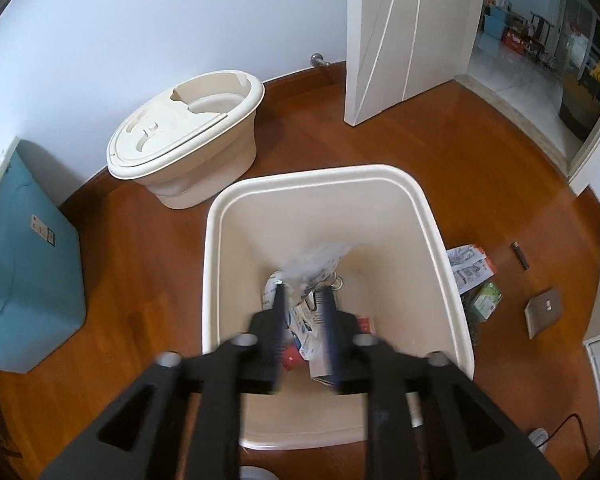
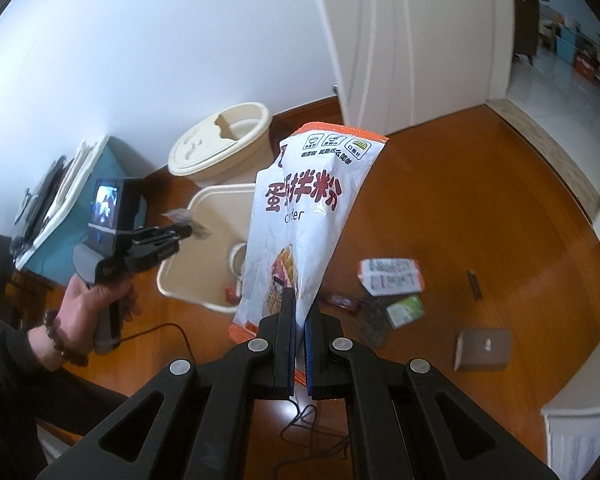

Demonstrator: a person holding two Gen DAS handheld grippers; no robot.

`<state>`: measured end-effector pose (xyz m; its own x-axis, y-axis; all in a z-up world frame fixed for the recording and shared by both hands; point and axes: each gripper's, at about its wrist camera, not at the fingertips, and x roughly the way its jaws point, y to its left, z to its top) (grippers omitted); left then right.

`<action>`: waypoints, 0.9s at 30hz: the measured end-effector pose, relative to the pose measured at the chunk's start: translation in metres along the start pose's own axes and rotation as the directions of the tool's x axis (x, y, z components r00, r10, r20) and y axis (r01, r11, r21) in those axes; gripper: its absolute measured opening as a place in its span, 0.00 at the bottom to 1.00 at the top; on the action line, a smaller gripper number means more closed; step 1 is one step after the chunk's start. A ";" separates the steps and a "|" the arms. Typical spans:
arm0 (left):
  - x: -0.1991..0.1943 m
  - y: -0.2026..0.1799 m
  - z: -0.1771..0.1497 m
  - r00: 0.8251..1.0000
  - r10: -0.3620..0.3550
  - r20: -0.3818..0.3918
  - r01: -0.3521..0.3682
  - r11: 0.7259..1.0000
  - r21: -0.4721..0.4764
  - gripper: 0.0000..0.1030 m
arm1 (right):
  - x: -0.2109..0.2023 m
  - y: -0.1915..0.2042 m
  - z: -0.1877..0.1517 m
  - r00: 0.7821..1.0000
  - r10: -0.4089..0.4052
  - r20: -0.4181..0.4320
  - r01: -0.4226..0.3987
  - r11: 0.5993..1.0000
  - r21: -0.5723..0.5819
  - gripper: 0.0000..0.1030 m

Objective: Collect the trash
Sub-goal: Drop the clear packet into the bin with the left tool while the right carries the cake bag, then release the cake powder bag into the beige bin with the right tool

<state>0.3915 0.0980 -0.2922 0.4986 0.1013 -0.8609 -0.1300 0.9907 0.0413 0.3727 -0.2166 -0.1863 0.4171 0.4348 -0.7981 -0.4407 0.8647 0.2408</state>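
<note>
Left tongs [image 1: 304,292] sit over the open cream bin [image 1: 440,240], jaws parted, nothing pinched. A clear plastic wrapper [image 1: 320,258] is just past the tips, inside the bin's mouth; it's blurred, so we can't tell if it's loose in the air or resting on the pile. From the right wrist view the same left tongs [image 2: 185,232] show with the crumpled wrapper [image 2: 181,216] right at the tips, above the bin's near rim; contact there isn't readable either. We read that as the drop step on the left side. Bin already has cartons and packets [image 1: 308,328] at the bottom. Right tongs [image 2: 300,308] are clamped on the lower corner of a white and orange powder pouch [image 2: 300,216], which hangs up and away from the jaws, held in the air off the floor, near the bin but not over it. So right side is at the carry step. Next move as we see it: swing the pouch over the bin mouth [image 2: 215,196], keep clear of the left tongs there, then let go. The pouch is floppy and tall, so it may catch the rim; lead with the free end down. Trash left on the wood floor [image 2: 500,200], beside the bin: a white and orange packet [image 2: 392,276], a green packet [image 2: 406,310], a small dark wrapper [image 2: 342,302], a brown card [image 2: 484,350], a dark stick [image 2: 474,282]. Round lidded bucket [image 1: 183,136] behind the bin isn't in play.
</note>
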 end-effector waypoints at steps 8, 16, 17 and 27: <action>-0.021 0.042 0.002 0.992 -0.108 0.065 0.115 0.985 -0.131 0.81 | 0.021 0.032 0.013 1.000 0.009 -0.006 -0.009 1.000 -0.025 0.03; -0.071 0.129 0.016 0.978 -0.033 0.205 0.110 0.919 -0.379 0.81 | 0.068 0.069 0.043 0.999 0.022 -0.032 -0.023 0.999 -0.043 0.03; -0.076 0.139 0.017 0.978 -0.012 0.209 0.100 0.904 -0.416 0.81 | 0.080 0.076 0.046 0.999 0.025 -0.041 -0.027 0.999 -0.045 0.03; -0.093 0.129 0.024 0.965 -0.022 0.263 0.122 0.921 -0.370 0.81 | 0.215 0.110 0.038 0.973 0.031 -0.227 -0.033 0.999 -0.005 0.10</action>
<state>0.3488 0.2186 -0.1948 0.7093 0.1000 -0.6978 -0.3761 0.8909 -0.2546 0.4444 -0.0181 -0.3105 0.2122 0.3928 -0.8948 -0.4584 0.8487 0.2638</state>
